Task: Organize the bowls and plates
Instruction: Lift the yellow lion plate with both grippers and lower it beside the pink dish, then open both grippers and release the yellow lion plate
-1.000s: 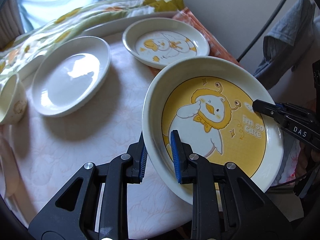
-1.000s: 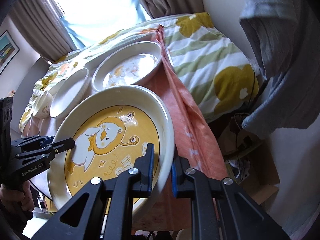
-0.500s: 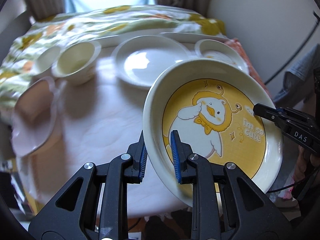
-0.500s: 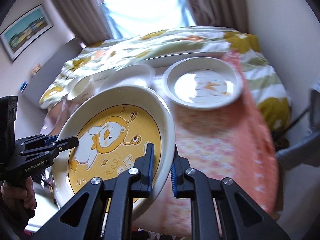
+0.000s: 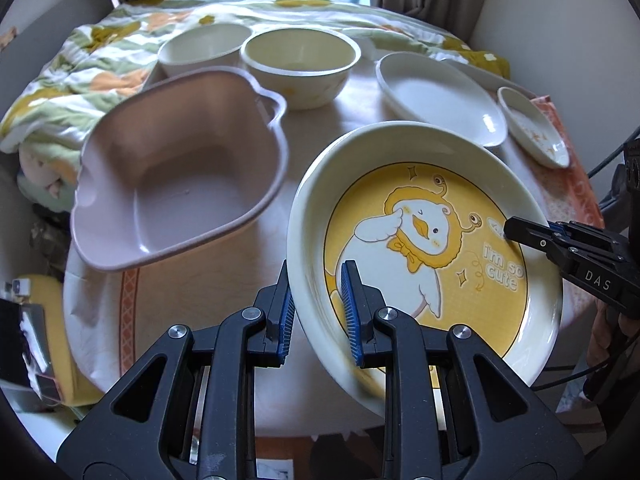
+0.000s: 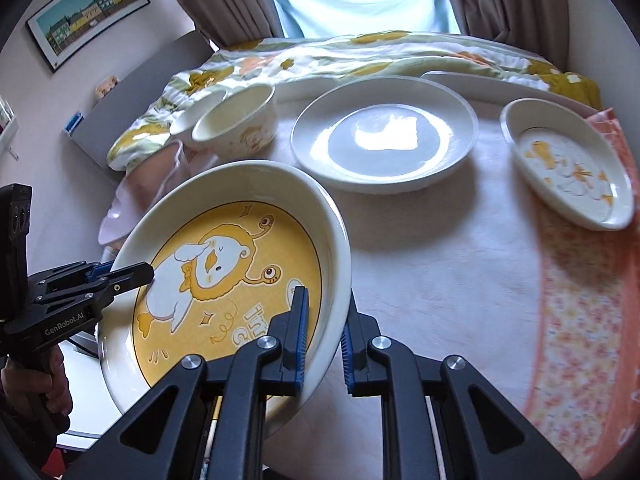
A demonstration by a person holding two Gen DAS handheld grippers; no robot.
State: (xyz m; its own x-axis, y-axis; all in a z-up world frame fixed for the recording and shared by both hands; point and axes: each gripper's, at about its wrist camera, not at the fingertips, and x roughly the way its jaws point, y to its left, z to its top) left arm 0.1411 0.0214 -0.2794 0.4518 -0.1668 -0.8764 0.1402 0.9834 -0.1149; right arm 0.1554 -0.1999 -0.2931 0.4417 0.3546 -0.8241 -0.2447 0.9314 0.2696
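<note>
A big cream plate with a yellow duck picture [image 5: 424, 240] [image 6: 224, 264] hangs above the table, held from both sides. My left gripper [image 5: 318, 312] is shut on its near-left rim, and my right gripper [image 6: 324, 340] is shut on the opposite rim. In the left wrist view the right gripper [image 5: 516, 230] reaches in from the right onto the plate's edge. In the right wrist view the left gripper [image 6: 136, 274] clamps the plate's left edge, with a hand below it. Left of the plate sits a pink plastic basin [image 5: 180, 184].
On the white tablecloth [image 6: 440, 280] stand two cream bowls [image 5: 300, 64] [image 5: 204, 48], a plain white plate [image 6: 384, 136] and a small duck-print plate [image 6: 568, 164]. A flowered quilt [image 5: 100, 48] lies behind. An orange patterned cloth [image 6: 580, 320] covers the table's right edge.
Both grippers have carried the yellow plate leftward along the table. The bowls and the pink basin have come into view; the white plates have slid to the right.
</note>
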